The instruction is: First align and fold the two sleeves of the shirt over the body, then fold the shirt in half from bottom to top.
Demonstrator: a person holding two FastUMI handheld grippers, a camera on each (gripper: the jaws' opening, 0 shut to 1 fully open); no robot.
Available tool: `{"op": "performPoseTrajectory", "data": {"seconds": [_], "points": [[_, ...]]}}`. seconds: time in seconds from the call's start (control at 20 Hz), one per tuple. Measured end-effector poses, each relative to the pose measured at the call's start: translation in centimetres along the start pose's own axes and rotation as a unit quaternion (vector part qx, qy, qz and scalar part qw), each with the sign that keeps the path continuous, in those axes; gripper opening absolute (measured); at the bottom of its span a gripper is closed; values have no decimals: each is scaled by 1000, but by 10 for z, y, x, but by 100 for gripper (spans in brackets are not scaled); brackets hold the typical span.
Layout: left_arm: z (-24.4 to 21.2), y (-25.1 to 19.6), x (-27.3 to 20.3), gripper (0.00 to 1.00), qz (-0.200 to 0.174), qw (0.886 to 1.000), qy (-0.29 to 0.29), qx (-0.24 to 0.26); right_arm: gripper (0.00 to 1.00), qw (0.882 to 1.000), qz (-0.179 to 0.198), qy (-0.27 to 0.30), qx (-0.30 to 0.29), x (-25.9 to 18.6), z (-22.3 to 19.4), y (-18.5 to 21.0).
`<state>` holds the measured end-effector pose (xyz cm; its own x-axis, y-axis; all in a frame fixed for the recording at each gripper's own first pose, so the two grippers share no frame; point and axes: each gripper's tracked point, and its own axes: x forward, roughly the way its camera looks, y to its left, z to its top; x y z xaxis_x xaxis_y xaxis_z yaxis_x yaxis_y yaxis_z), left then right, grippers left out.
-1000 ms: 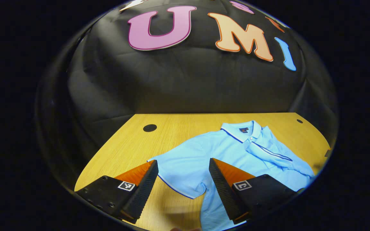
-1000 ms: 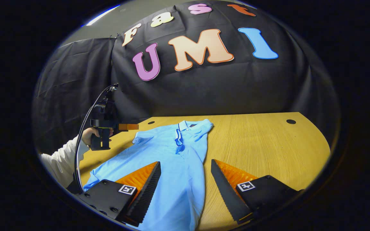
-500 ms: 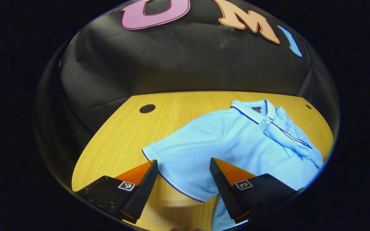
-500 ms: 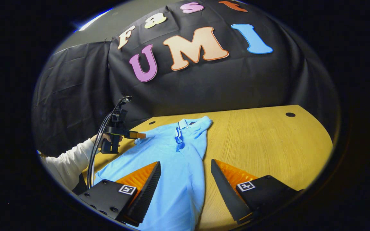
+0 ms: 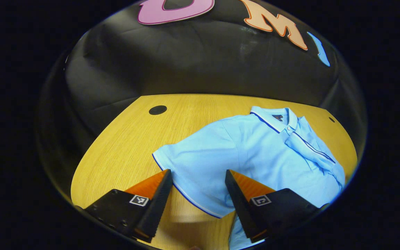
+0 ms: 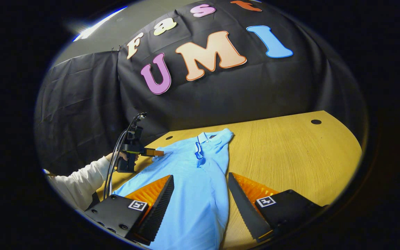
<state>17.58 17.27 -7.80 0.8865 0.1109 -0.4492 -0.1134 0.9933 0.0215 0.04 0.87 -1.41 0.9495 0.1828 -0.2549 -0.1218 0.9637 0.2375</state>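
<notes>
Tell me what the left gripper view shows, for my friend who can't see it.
A light blue polo shirt lies flat on a wooden table, its near sleeve spread out between the open fingers of the left gripper. The other sleeve is already folded across the chest, and a black cloth wall stands behind the table.

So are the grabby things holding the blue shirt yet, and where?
No, nothing is held. The left gripper is open, its fingers astride the hem of the shirt's outspread sleeve. The right gripper is open above the shirt's lower body.
</notes>
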Motion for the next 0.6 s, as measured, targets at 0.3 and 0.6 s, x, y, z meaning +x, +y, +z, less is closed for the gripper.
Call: {"op": "performPoseTrajectory", "data": {"seconds": [0.3,0.6], "points": [[0,-13,3,34,-23,1000,3,-1,98,1000,-6,-2,0,-4,-1,-4],[2,-15,3,3,-10,1000,3,-10,98,1000,-13,19,-9,3,-17,-8]]}}
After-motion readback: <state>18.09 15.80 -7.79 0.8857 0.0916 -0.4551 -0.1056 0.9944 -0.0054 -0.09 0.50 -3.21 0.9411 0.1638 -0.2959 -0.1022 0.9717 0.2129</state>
